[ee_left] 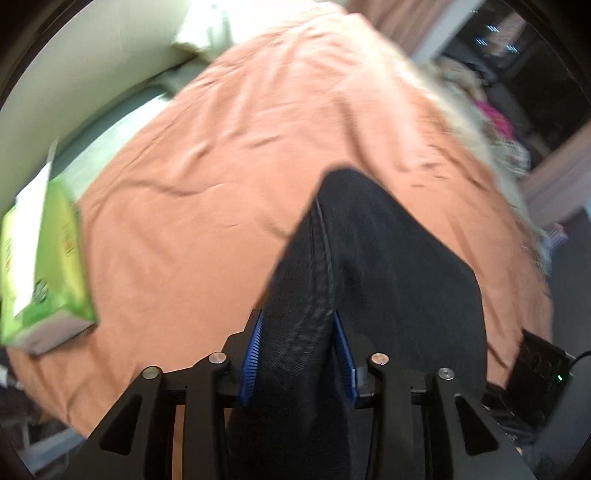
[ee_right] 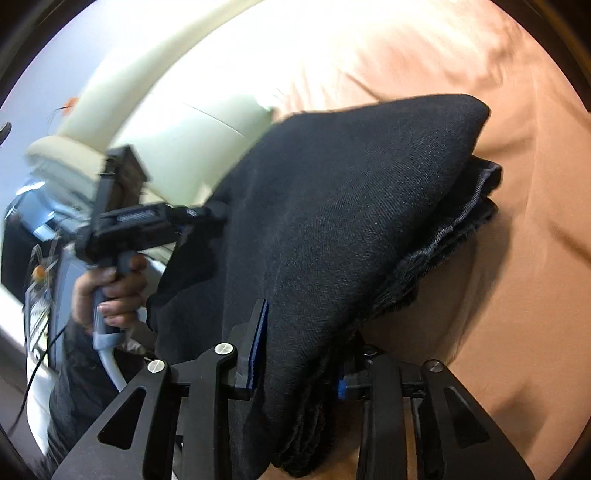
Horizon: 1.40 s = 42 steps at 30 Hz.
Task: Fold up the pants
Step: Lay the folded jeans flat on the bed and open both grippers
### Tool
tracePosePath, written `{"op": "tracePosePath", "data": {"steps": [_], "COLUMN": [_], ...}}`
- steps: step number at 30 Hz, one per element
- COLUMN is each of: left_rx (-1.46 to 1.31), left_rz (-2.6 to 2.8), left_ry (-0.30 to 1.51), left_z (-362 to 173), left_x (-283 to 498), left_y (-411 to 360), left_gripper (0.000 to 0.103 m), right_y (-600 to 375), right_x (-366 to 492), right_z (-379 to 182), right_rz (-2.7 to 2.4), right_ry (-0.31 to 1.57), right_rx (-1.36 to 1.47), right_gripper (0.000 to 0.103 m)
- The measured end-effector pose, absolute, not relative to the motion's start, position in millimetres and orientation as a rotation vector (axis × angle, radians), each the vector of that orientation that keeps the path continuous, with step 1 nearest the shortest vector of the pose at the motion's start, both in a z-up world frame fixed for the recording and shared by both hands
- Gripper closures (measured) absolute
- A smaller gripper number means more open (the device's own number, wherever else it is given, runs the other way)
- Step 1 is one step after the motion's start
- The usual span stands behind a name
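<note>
The black pants (ee_left: pixel 388 258) lie folded in a thick bundle on the orange bed sheet (ee_left: pixel 221 166). In the left wrist view a seamed fold of them fills the gap between the blue pads (ee_left: pixel 253 350) of my left gripper (ee_left: pixel 297 321), which is shut on it. In the right wrist view the pants (ee_right: pixel 351 184) drape over my right gripper (ee_right: pixel 306 325). Its left pad (ee_right: pixel 260 343) presses the cloth and its right pad is hidden under the fabric. The left gripper (ee_right: pixel 214 212), held by a hand (ee_right: pixel 110 288), grips the bundle's far left edge.
A green tissue box (ee_left: pixel 44 266) sits at the left edge of the bed. A pale pillow (ee_left: pixel 199 33) and a cream headboard (ee_right: pixel 166 122) lie beyond. A pile of clothes (ee_left: pixel 495 118) and a black device (ee_left: pixel 535 365) are at the right side.
</note>
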<state>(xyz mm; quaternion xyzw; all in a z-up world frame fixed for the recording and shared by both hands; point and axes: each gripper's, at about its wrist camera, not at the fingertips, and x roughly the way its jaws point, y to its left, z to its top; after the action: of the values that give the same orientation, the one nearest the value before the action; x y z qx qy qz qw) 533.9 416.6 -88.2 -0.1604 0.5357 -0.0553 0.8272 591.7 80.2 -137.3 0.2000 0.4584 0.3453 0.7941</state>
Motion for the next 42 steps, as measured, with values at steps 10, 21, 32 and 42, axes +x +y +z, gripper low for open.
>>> {"op": "tracePosePath", "data": {"steps": [10,21,32,42], "left_rx": [-0.444,-0.483,-0.615,-0.77], "left_rz": [-0.001,0.088,0.046,0.019], "left_ry": [1.026,0.91,0.919,0.908], "left_z": [-97,-77,-109,-147], "left_x": [483,446,433,404], "left_y": [426,378,331,314], "left_gripper": [0.062,0.063,0.082,0.091], "right_y": [9,36,92,97], "right_x": [579,597,624,642], "right_z": [-128,-72,-92,-138], "right_rz": [0.732,0.822,0.995,0.963], "right_ry": [0.94,0.857,0.9,1.007], "right_rx": [0.423,0.277,0.197,0.059], "right_gripper": [0.046,0.053,0.061,0.088]}}
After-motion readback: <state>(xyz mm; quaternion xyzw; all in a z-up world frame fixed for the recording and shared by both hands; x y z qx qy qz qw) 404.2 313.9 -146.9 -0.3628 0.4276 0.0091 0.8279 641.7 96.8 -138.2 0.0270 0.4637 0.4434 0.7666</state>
